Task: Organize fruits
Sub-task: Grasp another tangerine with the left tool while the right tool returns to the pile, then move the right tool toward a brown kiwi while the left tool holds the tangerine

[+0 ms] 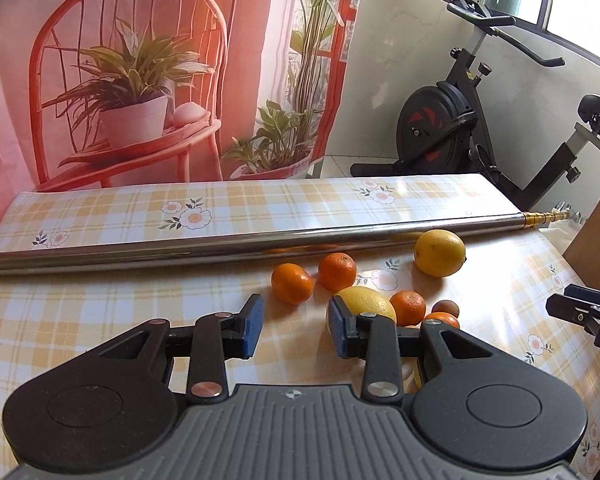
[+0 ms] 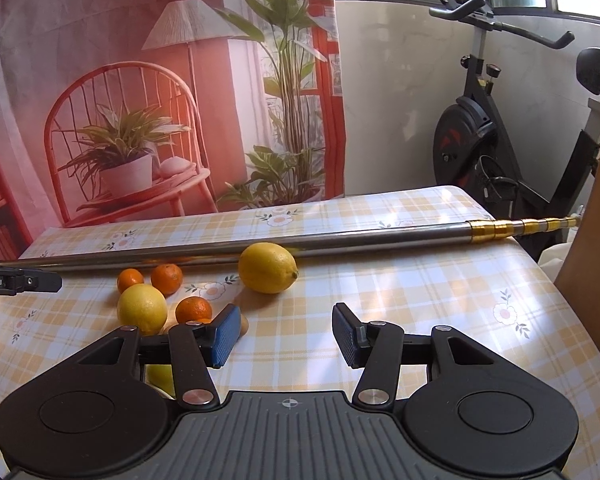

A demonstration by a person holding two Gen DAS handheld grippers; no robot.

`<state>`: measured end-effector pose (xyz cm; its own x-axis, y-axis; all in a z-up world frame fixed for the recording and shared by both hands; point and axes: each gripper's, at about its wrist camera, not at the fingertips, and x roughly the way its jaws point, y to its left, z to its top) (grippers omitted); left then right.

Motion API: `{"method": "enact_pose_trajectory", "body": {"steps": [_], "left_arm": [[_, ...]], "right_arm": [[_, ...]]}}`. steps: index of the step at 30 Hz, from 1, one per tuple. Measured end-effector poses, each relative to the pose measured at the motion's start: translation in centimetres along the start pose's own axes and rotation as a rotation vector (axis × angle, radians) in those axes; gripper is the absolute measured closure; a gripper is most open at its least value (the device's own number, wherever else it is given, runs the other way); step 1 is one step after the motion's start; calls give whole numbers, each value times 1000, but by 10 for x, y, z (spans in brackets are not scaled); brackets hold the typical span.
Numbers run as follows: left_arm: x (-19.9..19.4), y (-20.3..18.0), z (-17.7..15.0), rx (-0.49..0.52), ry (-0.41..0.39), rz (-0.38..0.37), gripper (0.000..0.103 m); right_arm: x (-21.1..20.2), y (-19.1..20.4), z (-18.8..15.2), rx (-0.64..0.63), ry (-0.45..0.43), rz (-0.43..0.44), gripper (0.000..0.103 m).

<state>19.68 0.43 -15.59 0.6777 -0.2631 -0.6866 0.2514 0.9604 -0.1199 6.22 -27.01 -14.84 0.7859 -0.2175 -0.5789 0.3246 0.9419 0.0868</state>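
Fruit lies loose on the checked tablecloth [image 1: 100,320]. In the left wrist view there are two lemons [image 1: 439,253] [image 1: 364,302], several oranges [image 1: 292,283] [image 1: 337,271] [image 1: 408,307] and a small brown fruit [image 1: 446,307]. My left gripper [image 1: 296,326] is open and holds nothing; its right finger [image 1: 338,330] stands just in front of the nearer lemon. My right gripper [image 2: 285,336] is open with only bare cloth between its pads. To its left lie a lemon [image 2: 142,307] and an orange [image 2: 193,310], and the far lemon [image 2: 268,267] lies ahead. A yellow-green fruit [image 2: 162,378] is partly hidden under its left finger.
A long steel pole [image 1: 220,246] with a gold end lies across the table behind the fruit. A printed backdrop [image 1: 140,80] hangs behind the table. An exercise bike [image 2: 500,140] stands at the far right, and a brown board [image 2: 592,260] is at the right edge.
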Motion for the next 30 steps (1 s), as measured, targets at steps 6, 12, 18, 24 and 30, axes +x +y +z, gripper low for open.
{"method": "enact_pose_trajectory", "body": {"steps": [6, 12, 18, 24, 30], "left_arm": [[38, 11, 16, -127, 43, -3, 66], [71, 10, 23, -123, 80, -2, 66], [93, 14, 25, -172, 123, -14, 66], [103, 13, 20, -170, 146, -19, 63], [103, 12, 15, -124, 137, -9, 66]], "right_arm": [[16, -6, 0, 30, 27, 7, 55], [31, -15, -3, 60, 71, -2, 55], [42, -23, -8, 61, 112, -25, 55], [50, -28, -11, 82, 132, -28, 55], [55, -31, -12, 94, 143, -27, 55]]}}
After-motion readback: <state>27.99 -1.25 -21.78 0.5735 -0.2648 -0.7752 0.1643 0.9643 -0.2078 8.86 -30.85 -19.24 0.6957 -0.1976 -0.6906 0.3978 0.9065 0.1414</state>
